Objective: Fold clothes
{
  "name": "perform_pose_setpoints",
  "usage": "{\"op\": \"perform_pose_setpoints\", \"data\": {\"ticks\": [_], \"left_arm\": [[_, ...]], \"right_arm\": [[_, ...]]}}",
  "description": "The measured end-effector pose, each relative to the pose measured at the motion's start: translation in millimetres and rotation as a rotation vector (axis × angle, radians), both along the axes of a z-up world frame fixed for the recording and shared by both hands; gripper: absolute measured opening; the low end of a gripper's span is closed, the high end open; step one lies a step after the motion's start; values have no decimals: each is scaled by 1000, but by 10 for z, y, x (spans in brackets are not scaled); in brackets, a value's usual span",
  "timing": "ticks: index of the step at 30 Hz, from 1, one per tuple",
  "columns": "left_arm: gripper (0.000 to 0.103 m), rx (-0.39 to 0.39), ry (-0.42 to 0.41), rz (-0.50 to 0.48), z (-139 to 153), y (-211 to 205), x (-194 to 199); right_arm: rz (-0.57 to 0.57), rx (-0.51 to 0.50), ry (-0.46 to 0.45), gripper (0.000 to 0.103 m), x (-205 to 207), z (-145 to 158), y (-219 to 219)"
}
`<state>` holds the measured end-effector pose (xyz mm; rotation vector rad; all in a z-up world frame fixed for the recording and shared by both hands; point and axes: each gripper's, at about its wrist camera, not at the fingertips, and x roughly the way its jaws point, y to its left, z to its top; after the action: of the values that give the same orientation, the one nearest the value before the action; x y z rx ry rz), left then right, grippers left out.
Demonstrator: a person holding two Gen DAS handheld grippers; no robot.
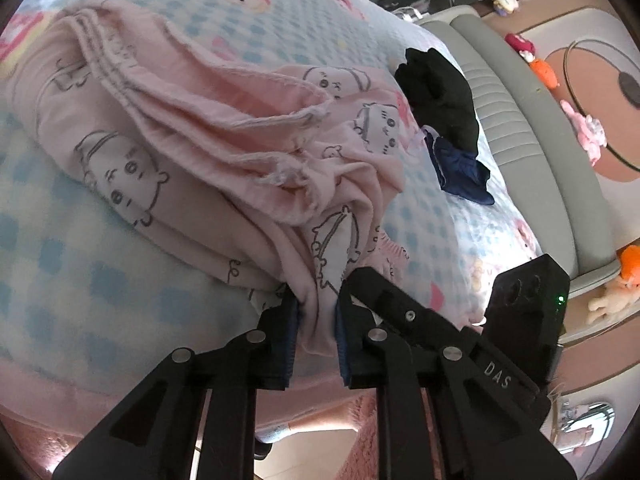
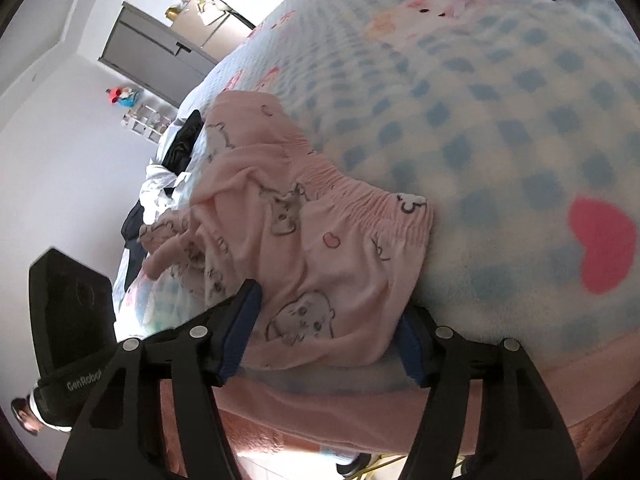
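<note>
Pink pyjama trousers (image 1: 192,132) printed with cartoon animals lie crumpled on a blue-checked blanket (image 1: 80,280). My left gripper (image 1: 318,296) is at the near edge of the heap, shut on a bunched fold of the pink cloth that hangs between its blue pads. In the right wrist view the elastic waistband end of the trousers (image 2: 320,232) lies on the blanket (image 2: 500,120) by the bed's edge. My right gripper (image 2: 328,304) stands wide around that corner, with the cloth between its fingers; I see no squeeze on it.
A black garment (image 1: 440,92) and a navy one (image 1: 460,168) lie further along the bed, beside a grey padded bed frame (image 1: 520,120). Soft toys (image 1: 584,132) are scattered on the floor. Dark and white clothes (image 2: 172,168) are piled at the far end, near a grey cabinet (image 2: 152,52).
</note>
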<state>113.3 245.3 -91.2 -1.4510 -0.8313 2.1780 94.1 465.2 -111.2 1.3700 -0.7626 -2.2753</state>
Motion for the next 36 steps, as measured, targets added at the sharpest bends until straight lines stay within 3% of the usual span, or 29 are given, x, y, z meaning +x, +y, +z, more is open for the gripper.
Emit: {"op": "perform_pose_setpoints", "data": {"ticks": [2,4,5,6,8,10,12,14,16,17,18,21,22,23,25,27,29,33,36], "left_arm": [[22,6,-7,10,9,-55,-14],[33,3,-2,30,52,-130,-33],[39,-4,9,44,81,-177,-42],[47,-15,21,55,115,-218,-46],[48,-56,56,80,207,-289,-51],[48,-136,82,113,324,-368,-74],[51,-162,114,124,420,-416,-111],[75,-161,115,130,439,-469,-180],[76,-152,93,145,384,-512,-286],[76,-145,77,151,334,-529,-346],[76,-146,67,156,285,-513,-387],[76,-161,57,168,166,-426,-462],[71,-172,67,171,155,-388,-457],[60,-196,77,175,153,-355,-438],[45,-253,95,183,155,-290,-391],[32,-266,106,216,181,-316,-313],[23,-254,112,258,227,-472,-254],[20,-348,127,377,410,-782,-65],[20,-434,126,441,506,-957,61]], "right_arm": [[8,38,14,66,3,16,-52],[6,112,35,52,26,54,-88],[0,171,44,37,34,72,-101],[-4,202,49,31,37,81,-89],[-15,221,60,25,37,105,-68],[-27,210,66,23,42,131,-30],[-31,204,73,21,44,153,-12],[-35,179,70,22,46,166,12],[-39,143,59,26,45,164,44],[-36,121,45,39,39,133,60],[-33,99,32,45,32,102,77],[-9,87,21,54,15,54,36],[7,115,34,55,17,62,-26],[28,158,56,55,34,80,-98],[67,223,100,42,71,123,-225],[86,275,142,23,117,180,-290],[48,351,173,12,125,258,-258],[-31,493,232,11,136,414,-184],[-87,483,233,11,113,497,-38]]}}
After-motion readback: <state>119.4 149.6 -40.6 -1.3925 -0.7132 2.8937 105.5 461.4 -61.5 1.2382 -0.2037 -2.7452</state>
